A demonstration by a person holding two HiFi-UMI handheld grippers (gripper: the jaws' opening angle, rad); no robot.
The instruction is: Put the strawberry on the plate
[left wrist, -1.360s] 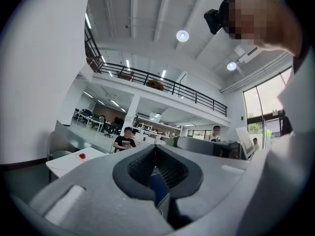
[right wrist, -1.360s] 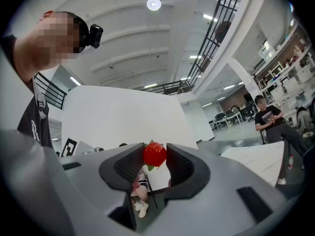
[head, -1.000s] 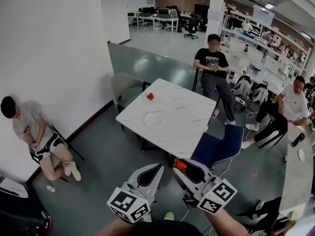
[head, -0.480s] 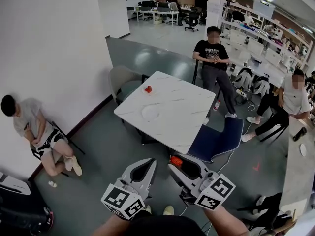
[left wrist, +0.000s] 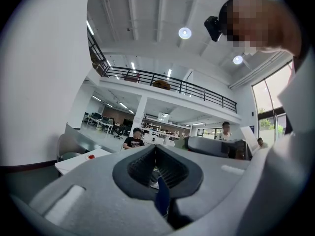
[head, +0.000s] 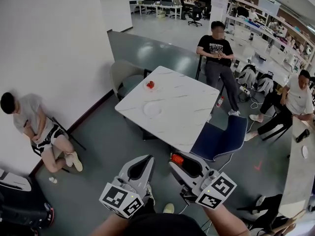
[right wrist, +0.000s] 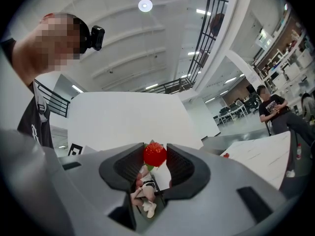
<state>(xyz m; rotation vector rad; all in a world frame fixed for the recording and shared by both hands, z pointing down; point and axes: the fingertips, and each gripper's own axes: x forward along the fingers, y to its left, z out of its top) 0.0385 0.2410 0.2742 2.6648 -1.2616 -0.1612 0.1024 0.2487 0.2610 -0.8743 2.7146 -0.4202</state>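
Note:
My right gripper (head: 175,156) is shut on a red strawberry (head: 177,159), held low in front of me, short of the white marble table (head: 182,119). In the right gripper view the strawberry (right wrist: 155,155) sits pinched between the tips of the right gripper (right wrist: 155,149). A pale round plate (head: 153,108) lies empty on the table's left half. My left gripper (head: 149,157) hangs beside the right one, jaws together with nothing in them, and in its own view the left gripper (left wrist: 155,148) shows its tips meeting.
A small red thing (head: 150,85) lies at the table's far left corner. A blue chair (head: 219,141) stands at the table's near right side, a grey chair (head: 123,85) at its far left. People sit by the left wall (head: 29,127), behind the table (head: 216,58) and at the right (head: 295,102).
The head view has shifted slightly. Both grippers stay about where they were, and the right one keeps its hold on the strawberry.

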